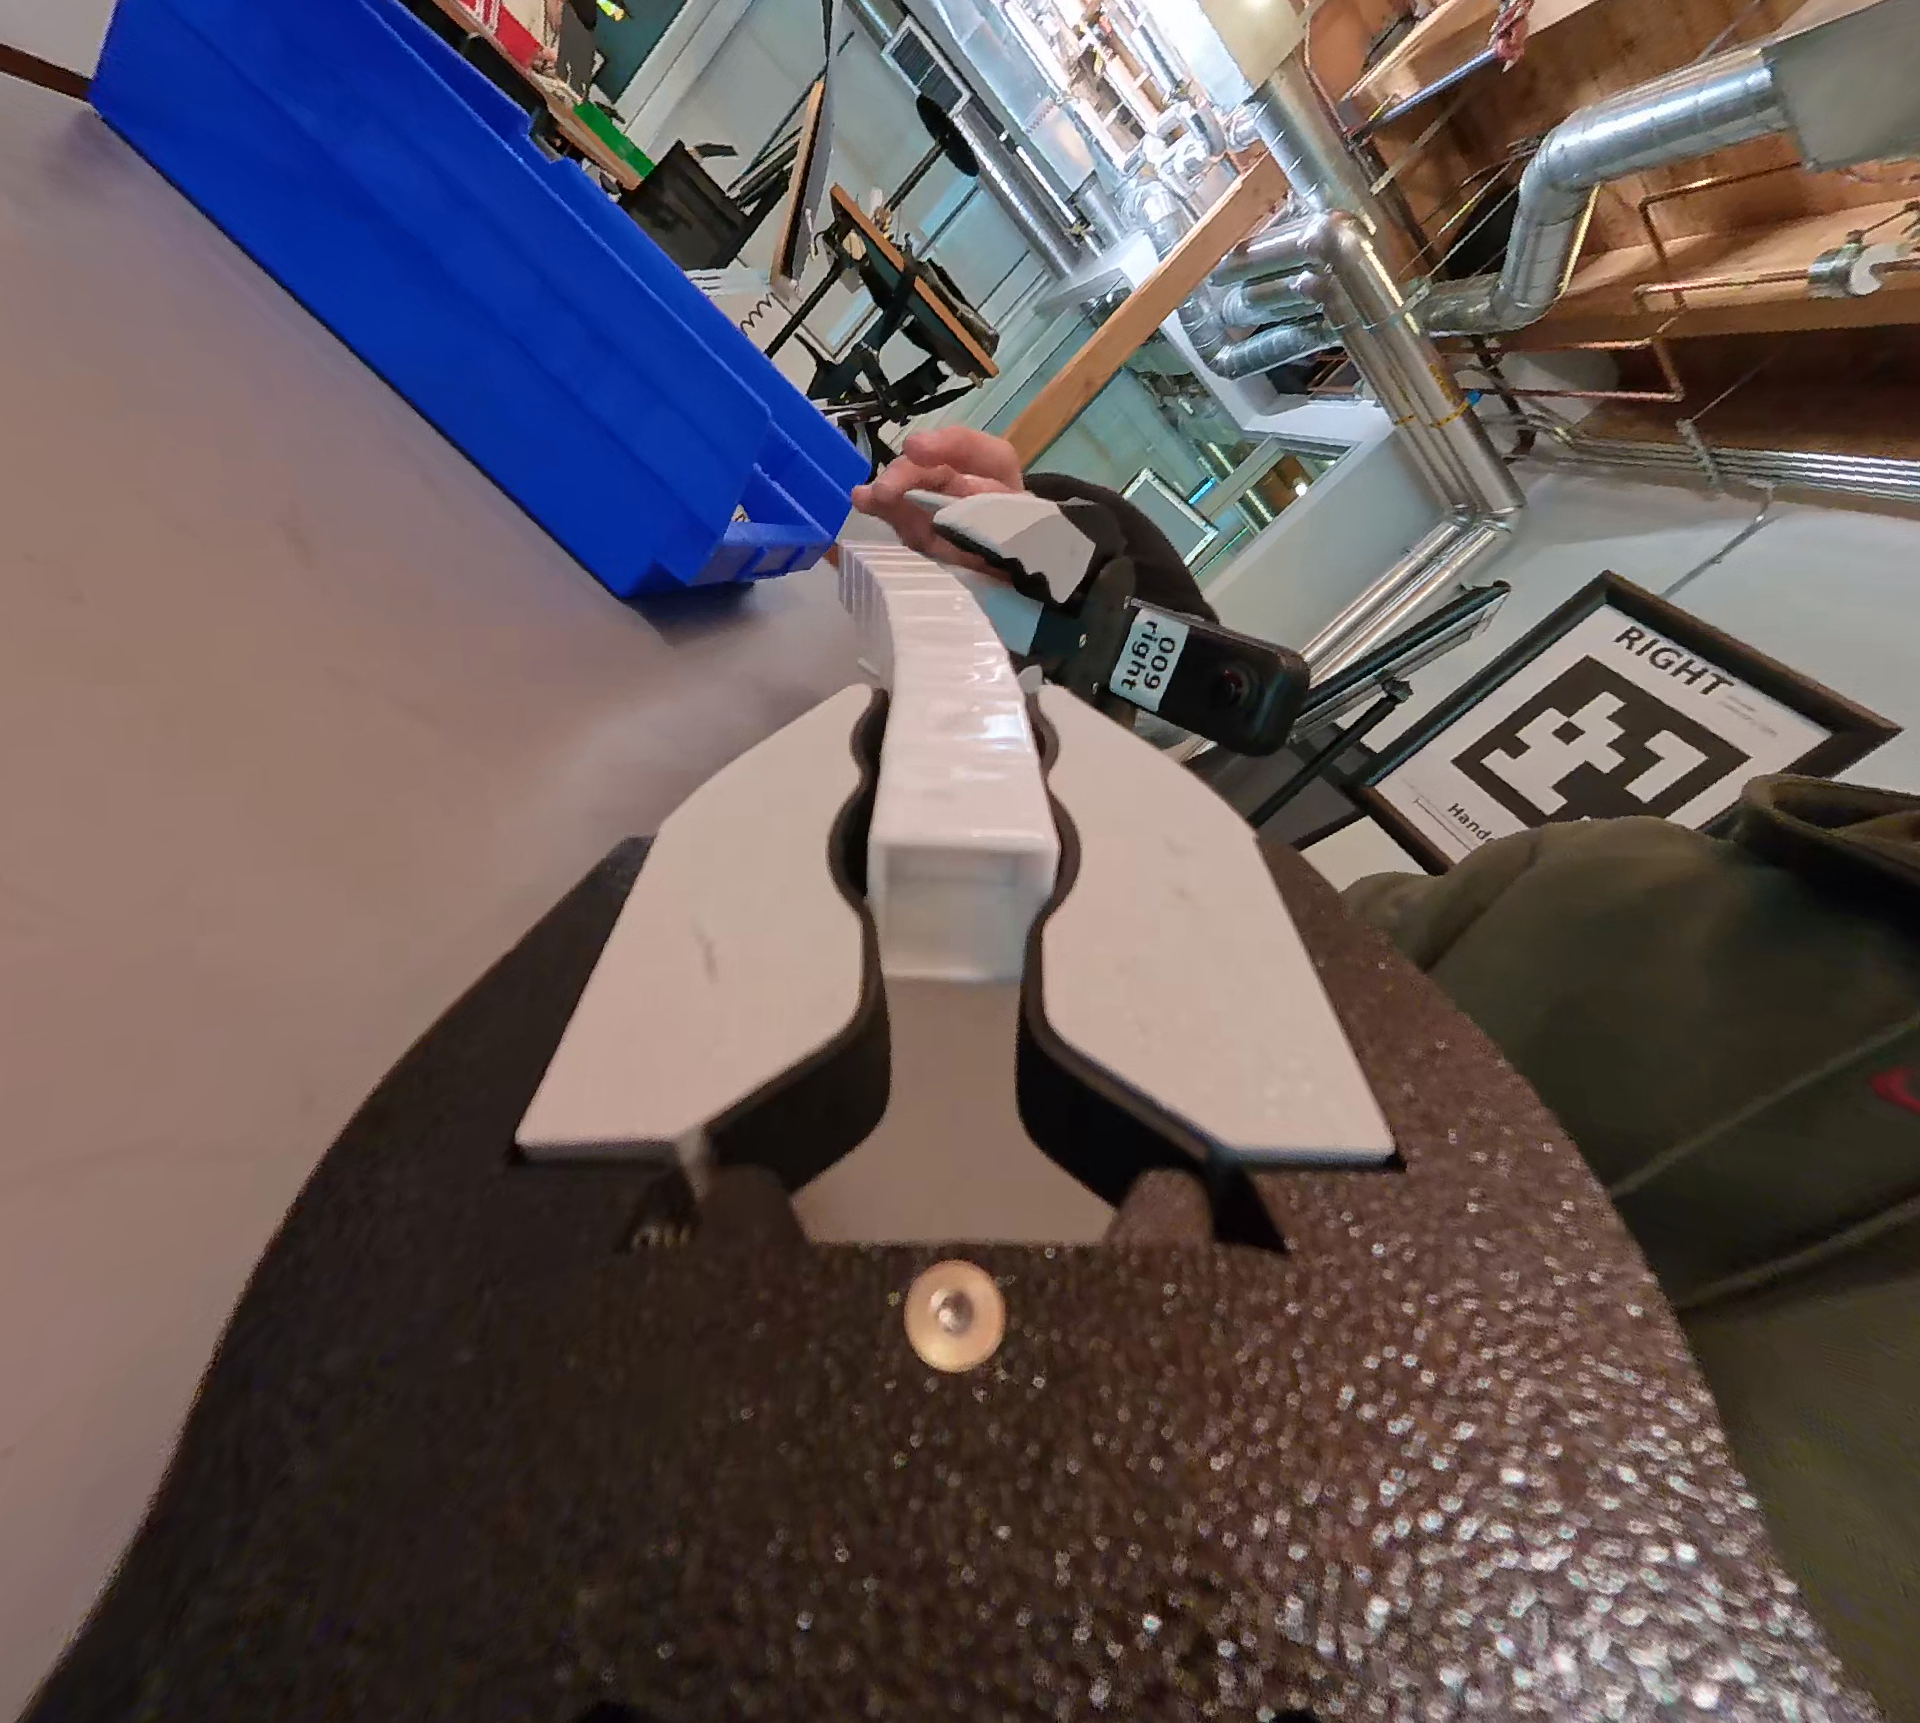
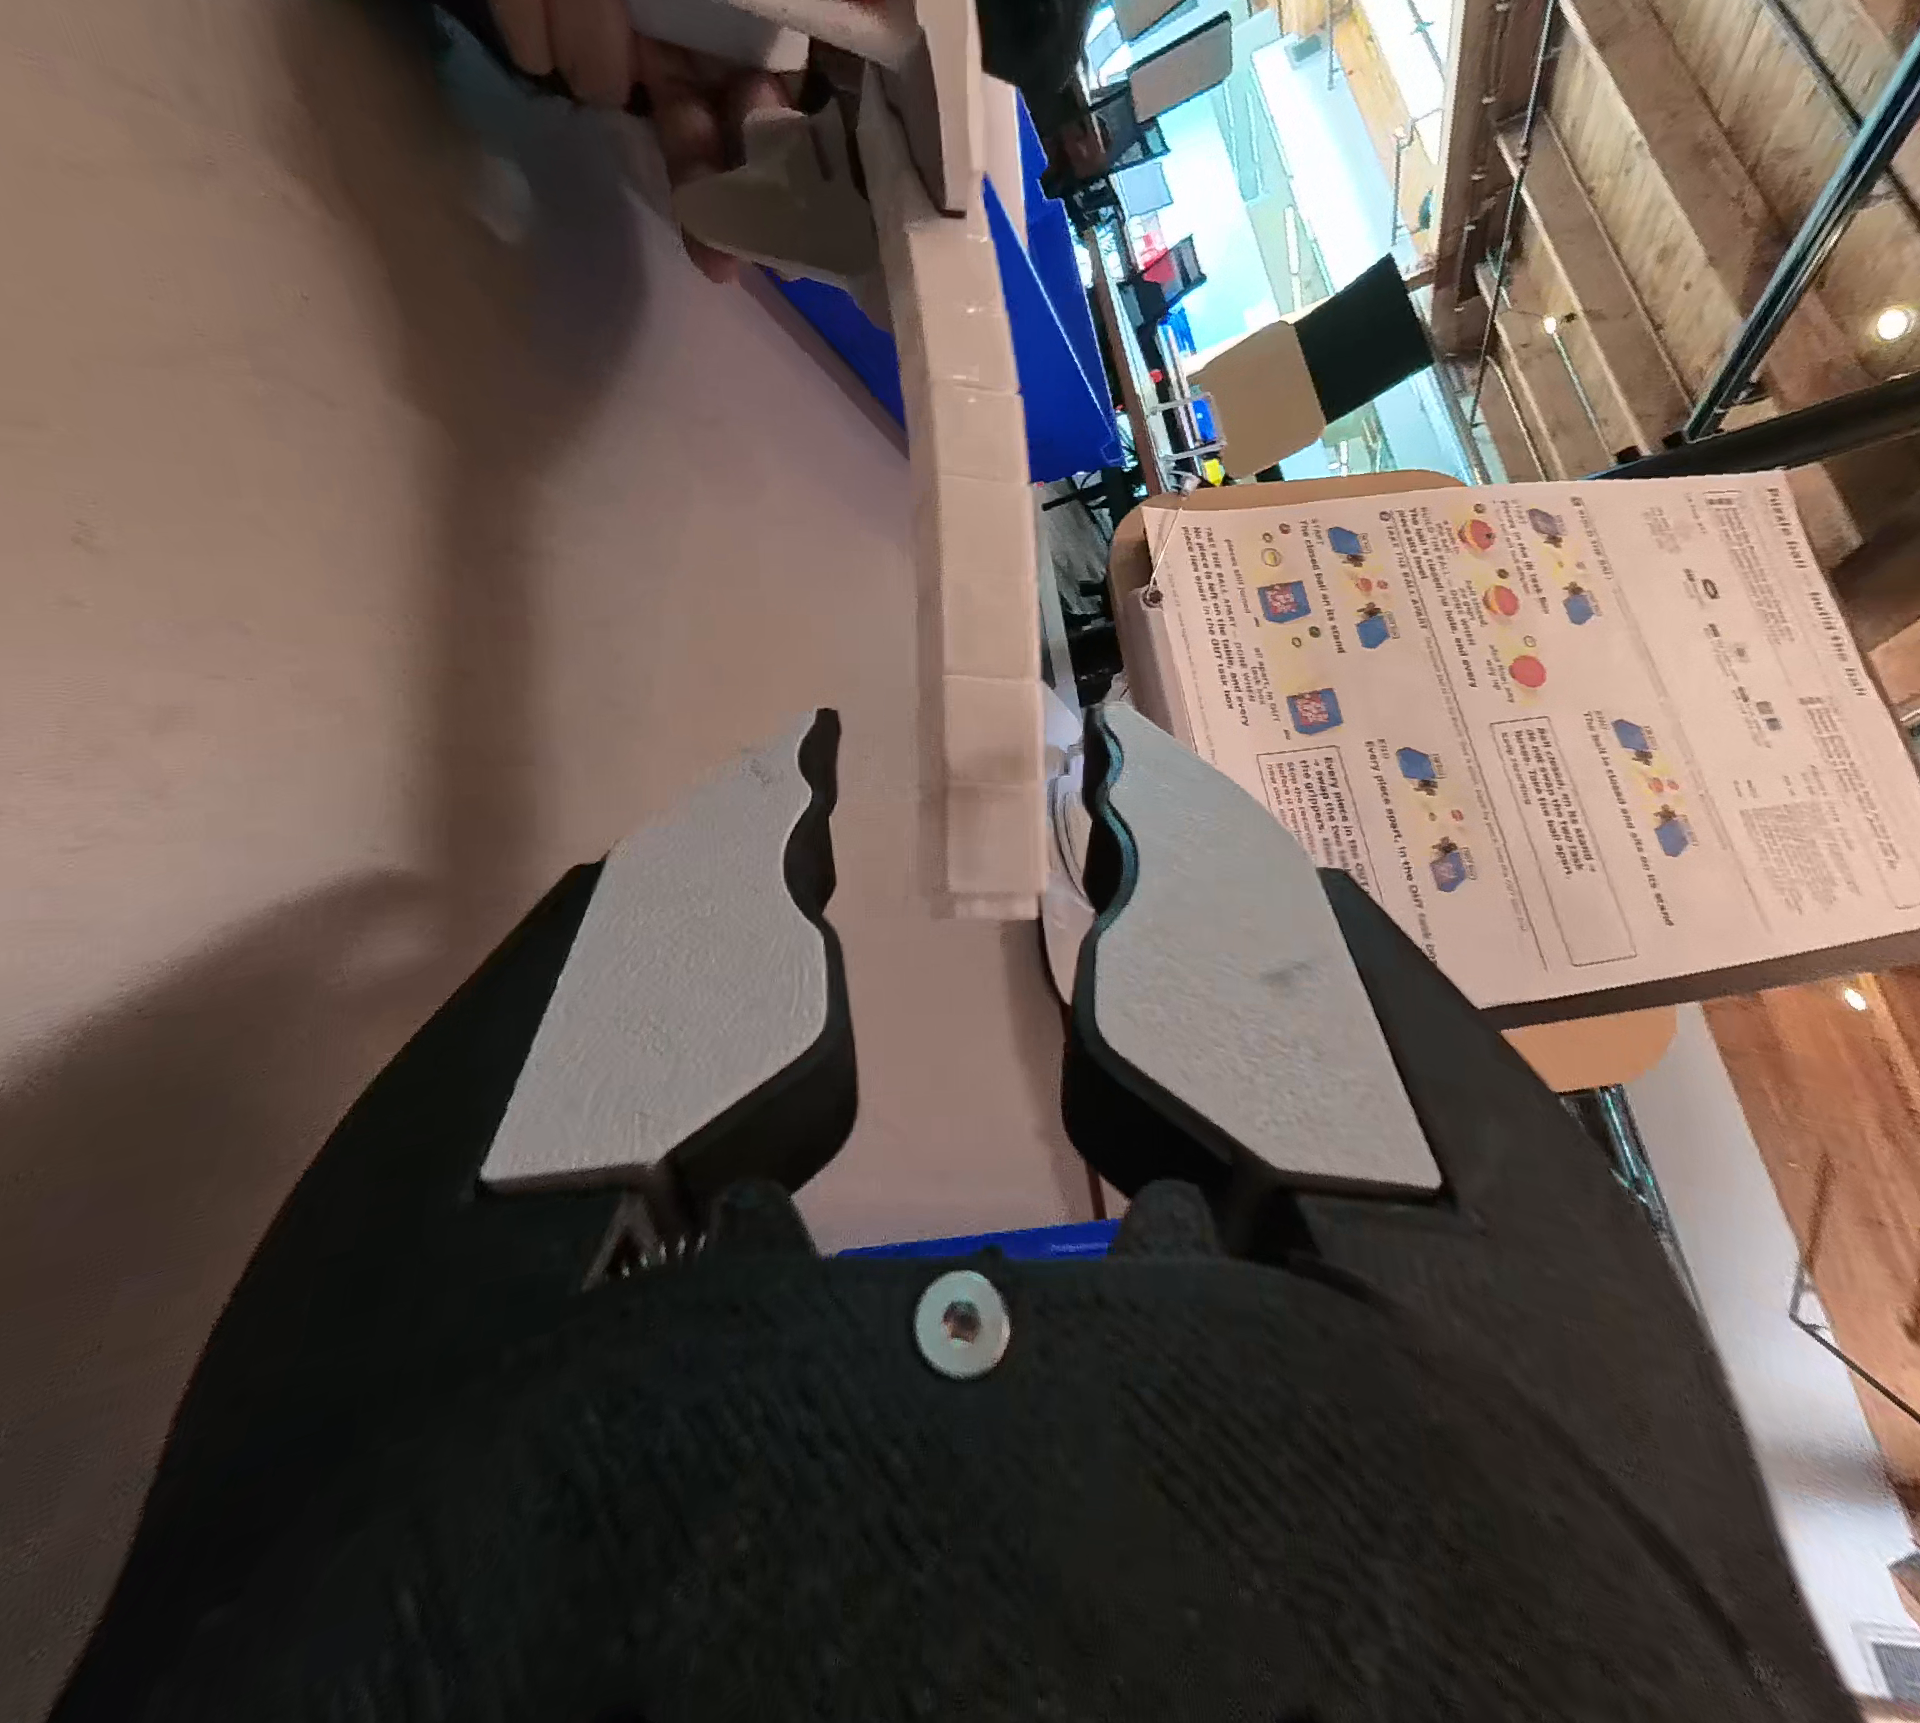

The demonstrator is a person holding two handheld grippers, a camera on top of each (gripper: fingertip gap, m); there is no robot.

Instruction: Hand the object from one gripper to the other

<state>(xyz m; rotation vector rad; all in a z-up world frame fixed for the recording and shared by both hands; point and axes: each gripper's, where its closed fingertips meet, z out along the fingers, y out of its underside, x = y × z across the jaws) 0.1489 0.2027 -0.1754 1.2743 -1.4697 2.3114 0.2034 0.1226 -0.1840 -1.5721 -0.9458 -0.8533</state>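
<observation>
A long white segmented bar point(image 1: 956, 769) is clamped at its near end between my left gripper's point(image 1: 956, 717) shut fingers and reaches out over the table. My right gripper point(image 1: 977, 572), held by a hand, is at the bar's far end. In the right wrist view the bar point(image 2: 977, 634) runs from the left gripper point(image 2: 883, 156) down to its free end, which lies between my right gripper's point(image 2: 964, 728) open jaws. There is a gap on each side of it.
A blue bin point(image 1: 416, 219) stands on the grey table point(image 1: 260, 738) beyond the bar; it also shows in the right wrist view point(image 2: 1049, 343). A printed sheet on cardboard point(image 2: 1507, 738) stands to the right. An olive sleeve point(image 1: 1662, 998) and a framed marker sign point(image 1: 1610, 738) are at the right. My hands' fingertips stand some 11 centimeters from each other.
</observation>
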